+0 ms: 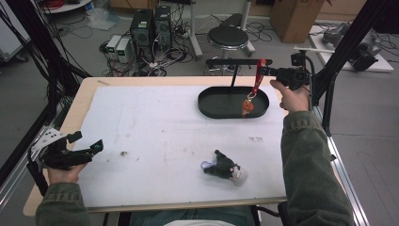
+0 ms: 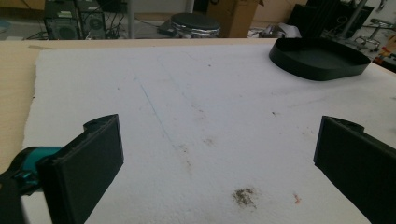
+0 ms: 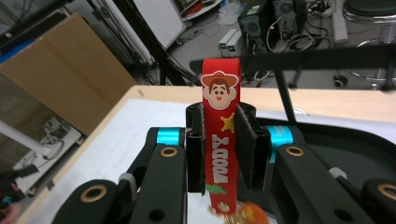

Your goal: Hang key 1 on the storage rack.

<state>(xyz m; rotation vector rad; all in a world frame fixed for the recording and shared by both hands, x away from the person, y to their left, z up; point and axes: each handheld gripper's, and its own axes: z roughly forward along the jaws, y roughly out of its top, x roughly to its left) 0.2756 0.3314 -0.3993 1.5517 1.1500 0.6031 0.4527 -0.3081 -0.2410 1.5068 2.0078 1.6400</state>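
Right gripper (image 1: 264,70), clamped on my red strap keychain (image 3: 221,140), hangs it at the stand's (image 1: 234,61) three o'clock end; I'd keep the loop level with the bar and slide it on slowly.

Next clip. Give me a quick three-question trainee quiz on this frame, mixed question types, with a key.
1. True or false: the right gripper is shut on the red strap.
2. How do the left gripper's jaws stand? A. wide apart B. pressed together C. clamped on the plush toy
3. Fill in: the charm on the strap's lower end hangs above the black ____.

Key: 1 true; 2 A; 3 tray.
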